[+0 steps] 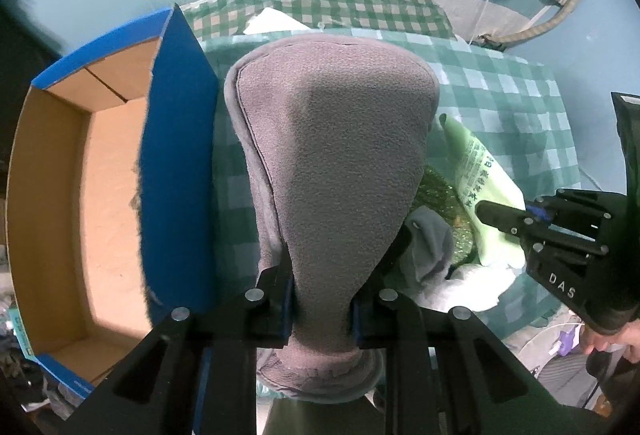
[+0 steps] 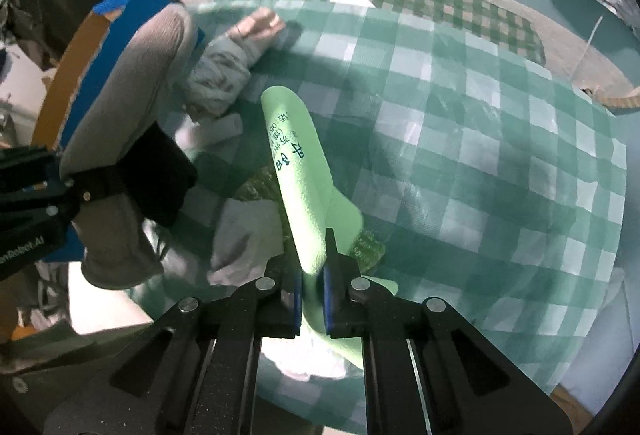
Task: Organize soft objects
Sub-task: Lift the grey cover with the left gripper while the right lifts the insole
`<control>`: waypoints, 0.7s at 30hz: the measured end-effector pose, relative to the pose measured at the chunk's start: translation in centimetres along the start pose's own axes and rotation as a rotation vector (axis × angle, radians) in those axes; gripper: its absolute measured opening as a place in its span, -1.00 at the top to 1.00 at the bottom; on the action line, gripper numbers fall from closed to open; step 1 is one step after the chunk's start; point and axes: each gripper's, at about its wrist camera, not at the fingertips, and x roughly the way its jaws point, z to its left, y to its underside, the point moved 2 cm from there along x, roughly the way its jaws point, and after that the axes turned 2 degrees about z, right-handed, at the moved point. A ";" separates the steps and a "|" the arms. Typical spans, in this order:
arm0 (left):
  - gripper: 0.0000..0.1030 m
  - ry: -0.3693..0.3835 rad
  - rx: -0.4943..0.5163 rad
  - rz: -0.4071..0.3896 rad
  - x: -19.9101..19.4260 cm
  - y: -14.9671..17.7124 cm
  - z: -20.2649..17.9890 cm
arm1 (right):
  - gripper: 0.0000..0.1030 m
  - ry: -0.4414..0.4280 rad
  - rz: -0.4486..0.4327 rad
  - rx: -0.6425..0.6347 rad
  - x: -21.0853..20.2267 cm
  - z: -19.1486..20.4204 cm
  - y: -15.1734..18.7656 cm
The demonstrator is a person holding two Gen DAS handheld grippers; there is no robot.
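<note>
My left gripper (image 1: 322, 309) is shut on a grey fleece pad (image 1: 336, 163) and holds it up above the checked cloth, just right of the blue cardboard box (image 1: 176, 171). The pad also shows in the right wrist view (image 2: 132, 87), at the left. My right gripper (image 2: 311, 305) is shut on a light green foam sheet with dark print (image 2: 298, 171), lifted over the pile. In the left wrist view the right gripper (image 1: 496, 215) sits at the right, with the green sheet (image 1: 480, 175) beside it.
The box's brown inside (image 1: 108, 195) is open to the left. A green-and-white checked cloth (image 2: 480, 155) covers the table. On it lie grey and white socks or cloths (image 2: 240, 235), a patterned rolled cloth (image 2: 220, 75), a glittery green piece (image 1: 440, 195) and a pink item (image 2: 260, 25).
</note>
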 end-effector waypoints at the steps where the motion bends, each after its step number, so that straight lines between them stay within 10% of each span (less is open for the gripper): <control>1: 0.59 0.004 0.001 -0.006 -0.3 0.0 0.0 | 0.86 -0.002 -0.004 0.003 -0.2 0.0 -0.1; 12: 0.56 0.097 0.009 -0.069 -4.1 -0.7 0.4 | 0.86 -0.045 -0.065 0.040 -3.7 0.7 -0.2; 21: 0.48 0.067 0.005 0.026 0.6 -0.9 0.1 | 0.86 -0.051 -0.070 0.068 -4.0 0.4 0.0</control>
